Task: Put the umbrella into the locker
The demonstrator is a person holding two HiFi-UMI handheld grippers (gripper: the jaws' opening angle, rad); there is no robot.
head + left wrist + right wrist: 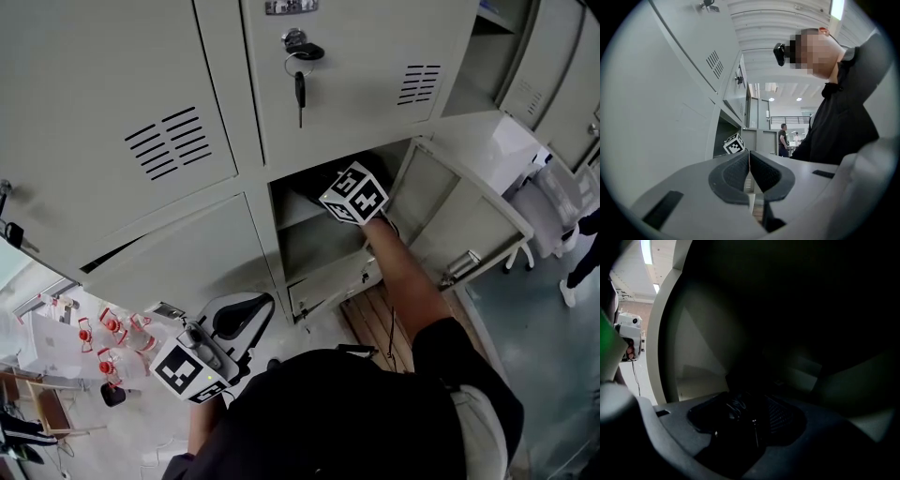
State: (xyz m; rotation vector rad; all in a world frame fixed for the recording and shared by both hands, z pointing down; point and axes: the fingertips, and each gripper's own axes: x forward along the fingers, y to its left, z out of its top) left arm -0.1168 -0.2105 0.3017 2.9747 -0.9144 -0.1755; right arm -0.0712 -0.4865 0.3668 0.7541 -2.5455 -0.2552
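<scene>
1. The left gripper (749, 158) is held low and close to the body. It points about level, and its jaws are closed together with nothing between them.
2. The right arm (412, 281) is stretched forward with the bare forearm straight.
3. The right gripper (751, 416) tilts slightly down. Its jaws stand apart around a dark thing (738, 404), but it is too dark to see whether they touch it.

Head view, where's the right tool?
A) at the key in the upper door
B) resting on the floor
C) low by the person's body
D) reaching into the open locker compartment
D: the right tool reaches into the open locker compartment, below the door with the key. The left tool is the one held low by the person's body.
</scene>
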